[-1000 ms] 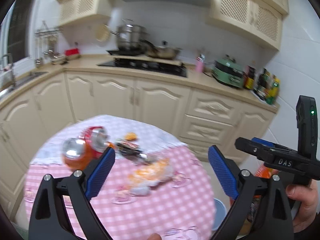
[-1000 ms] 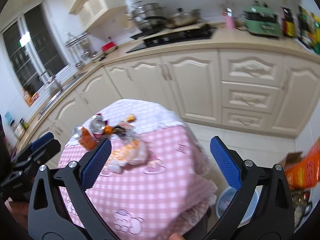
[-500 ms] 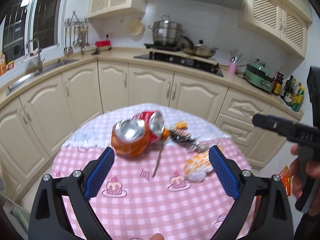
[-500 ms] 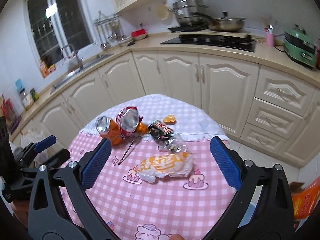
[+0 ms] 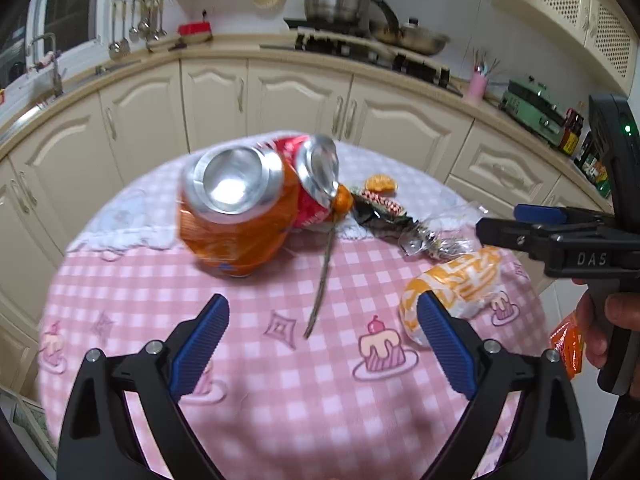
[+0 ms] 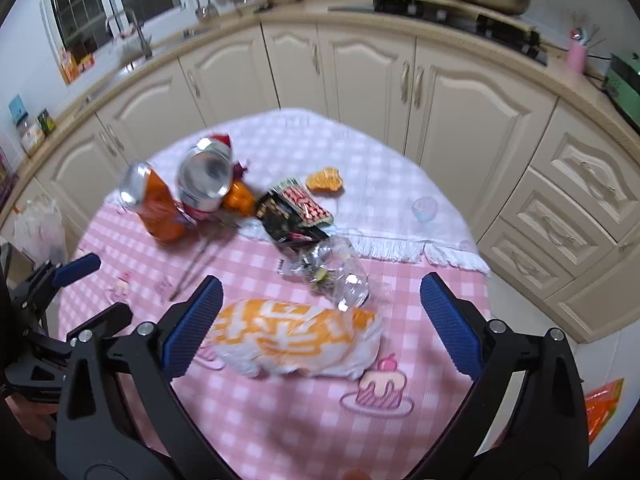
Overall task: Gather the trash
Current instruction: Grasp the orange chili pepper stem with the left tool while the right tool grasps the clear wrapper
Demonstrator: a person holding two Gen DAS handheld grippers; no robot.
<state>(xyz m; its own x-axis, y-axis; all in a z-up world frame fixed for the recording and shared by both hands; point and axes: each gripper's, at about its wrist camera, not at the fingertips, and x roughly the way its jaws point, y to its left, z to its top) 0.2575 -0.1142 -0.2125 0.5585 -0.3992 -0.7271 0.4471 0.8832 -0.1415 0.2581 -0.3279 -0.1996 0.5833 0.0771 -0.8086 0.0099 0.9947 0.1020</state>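
Trash lies on a round table with a pink checked cloth [image 5: 280, 392]. A crushed orange can [image 5: 236, 220] and a red can [image 5: 312, 188] lie together, also in the right wrist view: orange can [image 6: 156, 204], red can [image 6: 206, 178]. An orange-white wrapper [image 6: 296, 336] lies between the right gripper's fingers; it shows in the left view [image 5: 460, 284]. A dark snack wrapper [image 6: 294, 212], clear plastic [image 6: 340, 272], a thin stick [image 5: 322, 276] and orange peel [image 6: 325, 179] lie around. My left gripper [image 5: 320, 344] is open, just short of the orange can. My right gripper [image 6: 320, 320] is open over the wrapper.
Cream kitchen cabinets [image 5: 304, 100] curve behind the table, with a stove and pots [image 5: 340, 0] on the counter. An orange bag [image 6: 600, 404] lies on the floor at right. A white plastic bag [image 6: 40, 228] sits at the left.
Both grippers have moved closer to the table. The cans loom larger in the left view; the orange-white wrapper now sits between the right gripper's fingers. Both stay open.
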